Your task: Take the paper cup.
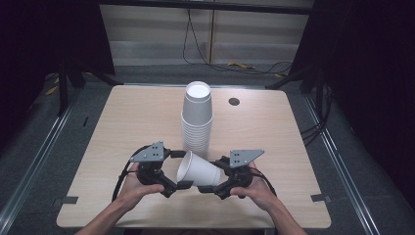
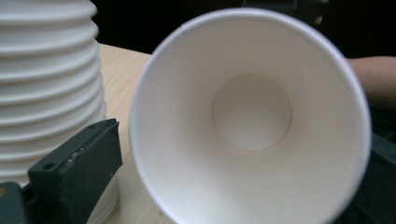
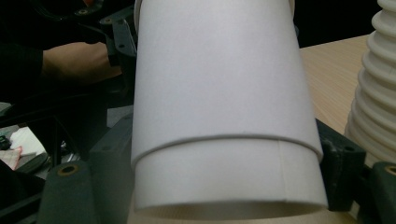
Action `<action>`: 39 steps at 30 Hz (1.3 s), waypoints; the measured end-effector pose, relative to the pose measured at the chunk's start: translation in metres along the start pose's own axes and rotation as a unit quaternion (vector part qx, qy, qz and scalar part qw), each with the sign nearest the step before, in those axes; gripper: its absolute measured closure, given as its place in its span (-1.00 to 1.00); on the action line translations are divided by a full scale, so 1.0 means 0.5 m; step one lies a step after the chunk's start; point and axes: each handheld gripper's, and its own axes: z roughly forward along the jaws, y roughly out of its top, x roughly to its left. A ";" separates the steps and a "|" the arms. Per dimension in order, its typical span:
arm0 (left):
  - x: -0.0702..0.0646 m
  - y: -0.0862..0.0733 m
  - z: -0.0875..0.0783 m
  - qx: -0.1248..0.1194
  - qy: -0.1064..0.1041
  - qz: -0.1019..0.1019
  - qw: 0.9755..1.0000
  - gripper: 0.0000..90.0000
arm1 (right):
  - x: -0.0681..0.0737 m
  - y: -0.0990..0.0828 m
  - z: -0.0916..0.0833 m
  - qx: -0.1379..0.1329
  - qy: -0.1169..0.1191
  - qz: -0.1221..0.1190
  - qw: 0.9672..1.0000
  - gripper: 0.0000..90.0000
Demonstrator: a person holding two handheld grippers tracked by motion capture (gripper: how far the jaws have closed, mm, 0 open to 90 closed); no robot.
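A single paper cup [image 1: 197, 170] lies on its side just above the worktop [image 1: 122, 127] in the lower middle of the high view, in front of the tall cup stack [image 1: 196, 117], its long axis running across the frame with the open mouth toward the left and the base toward the right. The right gripper [image 1: 211, 185] has its fingers pinched on the cup's base end, where a second cup seems nested, so this hand carries it. The left gripper [image 1: 178, 169] stands at the rim with fingers spread wide and apart from the cup wall, its camera looking straight into the mouth.
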 end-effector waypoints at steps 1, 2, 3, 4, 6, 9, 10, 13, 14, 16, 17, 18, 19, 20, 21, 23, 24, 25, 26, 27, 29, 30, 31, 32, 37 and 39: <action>-0.001 0.000 0.001 0.002 0.002 0.001 1.000 -1.00 | 0.000 0.000 0.001 0.001 0.001 0.000 1.000 -0.49; -0.001 0.000 0.001 0.003 0.001 0.001 1.000 -1.00 | 0.001 0.000 0.001 0.002 0.000 -0.001 1.000 -0.49; -0.001 0.000 0.002 0.004 0.000 0.001 1.000 -1.00 | 0.001 0.000 0.002 0.002 0.002 -0.001 1.000 -0.49; -0.002 0.000 0.003 0.002 -0.001 -0.001 1.000 -1.00 | 0.001 0.000 0.003 0.001 0.003 -0.002 1.000 -0.49; -0.001 -0.002 0.006 0.003 -0.009 -0.006 1.000 -1.00 | 0.002 0.000 0.004 0.001 0.005 -0.002 1.000 -0.49; -0.005 -0.003 0.008 0.002 -0.012 -0.007 1.000 -0.99 | 0.005 0.000 0.009 0.007 0.006 -0.001 1.000 -0.50; -0.008 -0.003 0.009 0.000 -0.012 -0.005 1.000 -0.94 | 0.005 0.000 0.011 0.006 0.008 -0.002 1.000 -0.50; -0.009 -0.002 0.009 -0.001 -0.011 -0.007 1.000 -0.94 | 0.007 0.001 0.013 0.006 0.010 -0.002 1.000 -0.50; -0.008 -0.002 0.009 -0.002 -0.011 -0.008 1.000 -0.93 | 0.006 0.001 0.013 0.005 0.010 -0.002 1.000 -0.50; -0.008 -0.003 0.010 -0.004 -0.014 -0.011 1.000 -0.94 | 0.006 0.001 0.012 0.006 0.009 -0.002 1.000 -0.50; -0.007 -0.003 0.011 -0.003 -0.019 -0.013 1.000 -0.93 | 0.006 0.001 0.012 0.006 0.009 -0.002 1.000 -0.50; -0.007 -0.004 0.012 -0.003 -0.020 -0.015 1.000 -0.93 | 0.006 0.001 0.012 0.006 0.012 -0.003 1.000 -0.50; -0.007 -0.003 0.011 0.000 -0.020 -0.015 1.000 -0.93 | 0.007 0.001 0.013 0.007 0.014 -0.002 1.000 -0.50; -0.007 -0.003 0.011 0.002 -0.020 -0.016 1.000 -0.92 | 0.007 0.001 0.013 0.009 0.013 -0.003 1.000 -0.50; -0.007 -0.002 0.010 0.007 -0.020 -0.014 1.000 -0.92 | 0.007 0.000 0.014 0.009 0.015 -0.003 1.000 -0.50; -0.006 -0.001 0.009 0.007 -0.023 -0.018 1.000 -0.90 | 0.006 0.000 0.016 0.010 0.017 0.001 1.000 -0.50; -0.006 0.000 0.009 0.008 -0.023 -0.018 1.000 -0.89 | 0.006 0.000 0.016 0.013 0.016 0.000 1.000 -0.50; -0.006 0.001 0.007 0.007 -0.026 -0.017 0.999 -0.88 | 0.006 0.000 0.016 0.015 0.016 -0.001 1.000 -0.51; -0.006 0.002 0.006 0.008 -0.028 -0.017 0.999 -0.85 | 0.006 0.001 0.015 0.017 0.015 0.001 1.000 -0.51; -0.006 0.003 0.006 0.011 -0.025 -0.013 1.000 -0.85 | 0.006 0.001 0.015 0.019 0.015 0.002 1.000 -0.52; -0.010 0.005 0.006 0.016 -0.018 -0.011 1.000 -0.84 | 0.006 0.002 0.015 0.022 0.014 0.004 1.000 -0.52; -0.010 0.005 0.006 0.015 -0.023 -0.009 1.000 -0.84 | 0.007 0.002 0.015 0.025 0.015 0.006 1.000 -0.54; -0.010 0.005 0.006 0.019 -0.019 -0.007 1.000 -0.83 | 0.007 0.002 0.015 0.029 0.015 0.008 0.999 -0.55; -0.008 0.004 0.006 0.022 -0.023 -0.006 0.999 -0.83 | 0.008 0.003 0.015 0.034 0.014 0.008 0.999 -0.56; -0.004 0.003 0.004 0.031 -0.017 -0.009 0.999 -0.83 | 0.006 -0.001 0.015 0.045 0.009 0.018 0.999 -0.63; -0.004 0.003 0.002 0.030 -0.016 -0.008 0.999 -0.83 | 0.003 -0.001 0.012 0.042 0.001 0.021 0.999 -0.65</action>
